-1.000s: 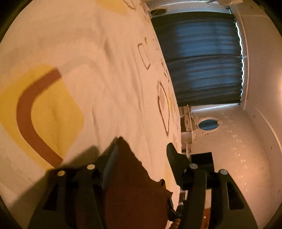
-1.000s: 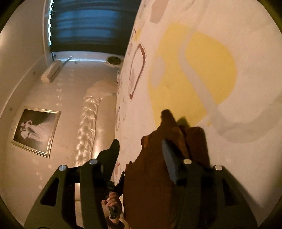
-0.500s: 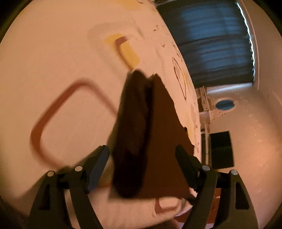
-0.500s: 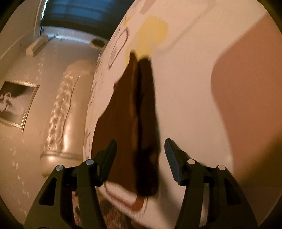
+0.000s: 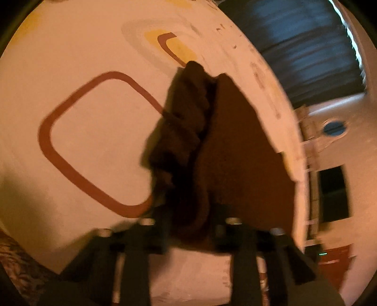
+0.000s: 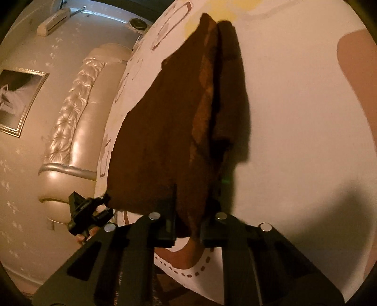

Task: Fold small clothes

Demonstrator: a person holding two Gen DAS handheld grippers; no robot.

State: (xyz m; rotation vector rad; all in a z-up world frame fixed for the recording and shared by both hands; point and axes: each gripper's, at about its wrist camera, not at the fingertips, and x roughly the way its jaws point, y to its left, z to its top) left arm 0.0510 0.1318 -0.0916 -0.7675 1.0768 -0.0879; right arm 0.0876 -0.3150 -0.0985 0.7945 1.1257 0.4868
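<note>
A dark brown cloth [image 5: 235, 141] lies folded on the patterned bed sheet [image 5: 94, 131], with a thick bunched fold along its left side. My left gripper [image 5: 190, 216] is at the cloth's near edge; its jaws are closing and the bunched fold is pinched between the pads. In the right wrist view the same cloth [image 6: 165, 117] stretches away over the sheet [image 6: 294, 117]. My right gripper [image 6: 192, 211] is closing on its near corner, with cloth between the pads. The left gripper [image 6: 87, 211] shows there at the cloth's other near corner.
The bed's near edge runs just under both grippers. A tufted headboard [image 6: 70, 117], a framed picture [image 6: 18, 98] and an air conditioner [image 6: 54, 20] stand on the right wrist view's left. A dark curtain [image 5: 306, 47] hangs beyond the bed. Patterned carpet [image 5: 18, 270] shows below.
Both grippers drew back along the cloth to its near edge. Their jaws, wide apart half a second ago, have narrowed onto the fabric.
</note>
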